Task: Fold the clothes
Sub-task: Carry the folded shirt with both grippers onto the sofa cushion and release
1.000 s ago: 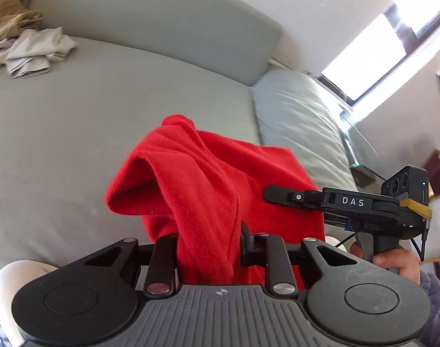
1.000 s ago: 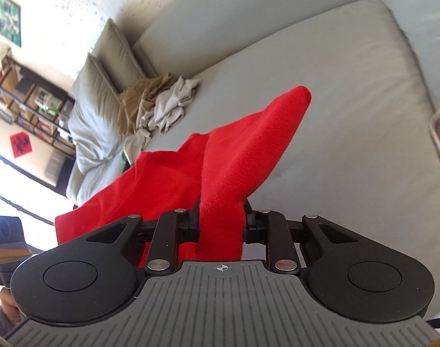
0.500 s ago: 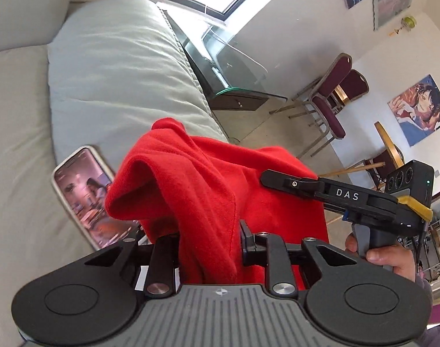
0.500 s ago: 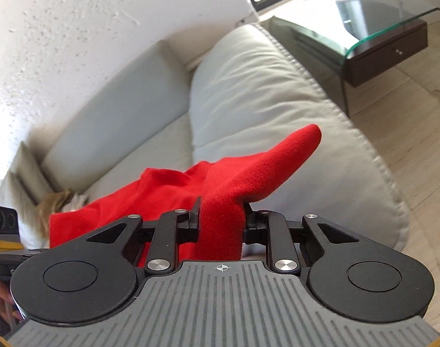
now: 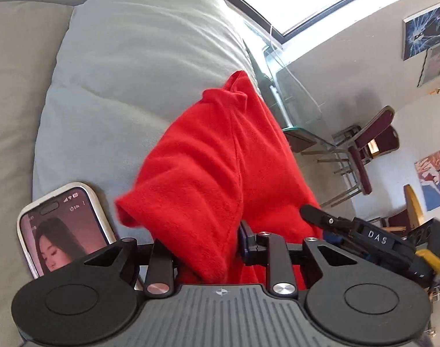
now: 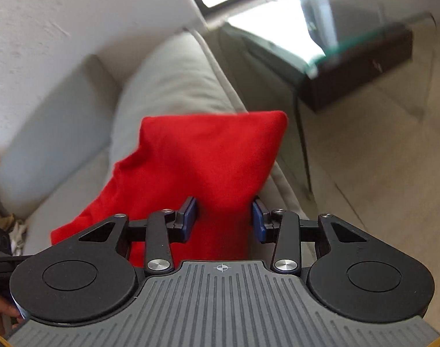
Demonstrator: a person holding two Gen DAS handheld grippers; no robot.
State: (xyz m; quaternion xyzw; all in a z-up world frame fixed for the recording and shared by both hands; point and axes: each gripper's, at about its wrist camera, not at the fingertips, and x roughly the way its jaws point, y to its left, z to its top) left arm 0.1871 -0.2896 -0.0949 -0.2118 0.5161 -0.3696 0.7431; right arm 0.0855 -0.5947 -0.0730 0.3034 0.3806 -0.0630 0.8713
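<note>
Lying beside the red garment [image 5: 214,173], a phone [image 5: 64,228] occupies the sofa [image 5: 133,57].

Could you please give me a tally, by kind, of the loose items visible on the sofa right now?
Red garment: 1
Phone: 1
Total: 2

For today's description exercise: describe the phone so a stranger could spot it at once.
Start at the grey sofa. On its seat, just left of the red garment, lies the phone: white-edged, its screen lit, the only hard, flat thing there.
</note>
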